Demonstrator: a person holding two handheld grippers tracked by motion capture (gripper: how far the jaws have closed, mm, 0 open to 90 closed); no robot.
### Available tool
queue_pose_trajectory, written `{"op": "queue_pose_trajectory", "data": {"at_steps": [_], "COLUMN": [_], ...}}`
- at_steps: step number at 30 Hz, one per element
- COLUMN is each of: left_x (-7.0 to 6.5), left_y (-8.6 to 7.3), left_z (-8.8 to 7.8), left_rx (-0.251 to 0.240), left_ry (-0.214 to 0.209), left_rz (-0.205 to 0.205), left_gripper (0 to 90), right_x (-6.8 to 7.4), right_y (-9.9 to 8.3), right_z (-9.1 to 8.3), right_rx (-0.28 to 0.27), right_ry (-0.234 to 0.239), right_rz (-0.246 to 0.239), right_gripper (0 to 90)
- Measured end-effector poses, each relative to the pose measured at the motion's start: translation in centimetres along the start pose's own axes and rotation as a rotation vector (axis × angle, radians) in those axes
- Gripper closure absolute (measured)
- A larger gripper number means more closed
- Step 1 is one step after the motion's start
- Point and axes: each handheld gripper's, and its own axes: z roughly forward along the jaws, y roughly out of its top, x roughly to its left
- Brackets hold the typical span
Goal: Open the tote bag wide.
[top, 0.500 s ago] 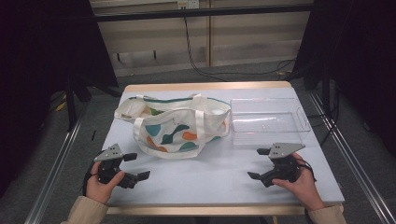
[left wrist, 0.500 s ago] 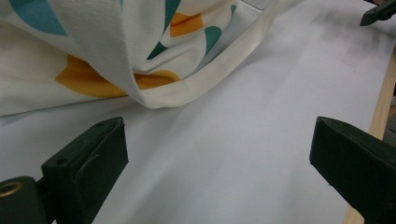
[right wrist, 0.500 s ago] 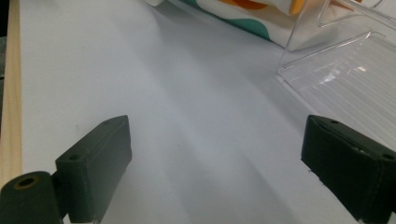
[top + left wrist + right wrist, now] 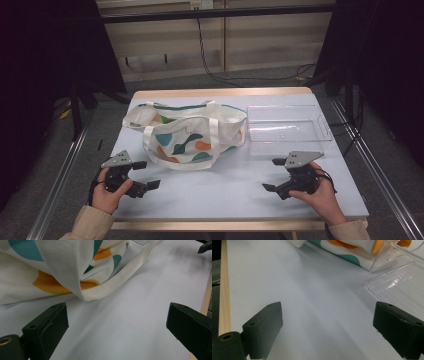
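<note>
A cream canvas tote bag with teal and orange shapes lies slumped on the white table, its handles folded over it. Right of it stands a clear plastic bin, empty as far as I see. My left gripper rests near the front left of the table, open, nothing between its jaws; the bag's handle lies just beyond them in the left gripper view. My right gripper sits at the front right, open and empty, with the bin's corner ahead of it and the bag farther off.
The table's wooden front edge runs below both hands. Metal rails flank the table on the grey floor. Cables trail across the floor behind it. Bare tabletop lies between the two grippers.
</note>
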Motion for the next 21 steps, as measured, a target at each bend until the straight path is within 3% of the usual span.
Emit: {"op": "queue_pose_trajectory", "data": {"at_steps": [13,21], "left_x": [0.4,0.1], "left_y": [1.7,3.0], "left_z": [-0.8,-1.4], "left_rx": [0.013,0.016], "left_ry": [-0.003,0.003], "left_rz": [0.002,0.009], "left_gripper": [3.0,2.3], "right_x": [-0.6,-1.0], "right_y": [1.9,3.0], "right_z": [-0.1,0.1], "right_rx": [-0.014,0.007], "right_ry": [0.017,0.027], "right_rz": [0.012,0.008], "right_gripper": [9.6,9.7]}}
